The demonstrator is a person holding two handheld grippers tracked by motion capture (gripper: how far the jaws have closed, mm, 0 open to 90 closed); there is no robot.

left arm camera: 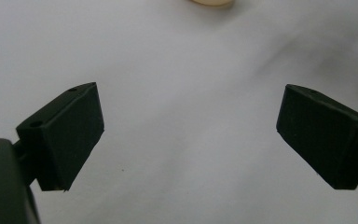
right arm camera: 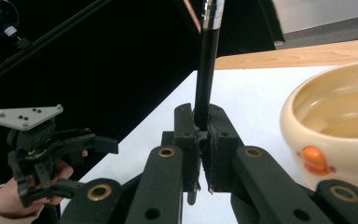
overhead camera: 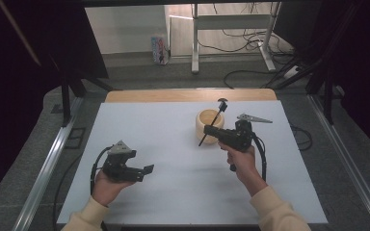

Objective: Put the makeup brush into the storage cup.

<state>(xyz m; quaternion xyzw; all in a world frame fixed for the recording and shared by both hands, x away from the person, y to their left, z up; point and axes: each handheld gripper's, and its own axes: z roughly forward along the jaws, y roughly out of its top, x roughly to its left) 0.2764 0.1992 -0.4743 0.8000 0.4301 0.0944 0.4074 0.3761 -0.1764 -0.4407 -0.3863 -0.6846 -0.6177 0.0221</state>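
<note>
The right gripper (right arm camera: 203, 140) is clamping a black rod (right arm camera: 207, 70), its jaws pressing shut around it, just at nine o'clock of the cream bowl (overhead camera: 208, 124); the left gripper (overhead camera: 139, 171), jaws spread wide, is hovering empty over the white table (overhead camera: 173, 159) at seven o'clock

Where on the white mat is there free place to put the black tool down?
Free: the middle between the left gripper and right gripper, and the far left corner. Crowded: around the bowl, where the right gripper holds the black tool.
</note>
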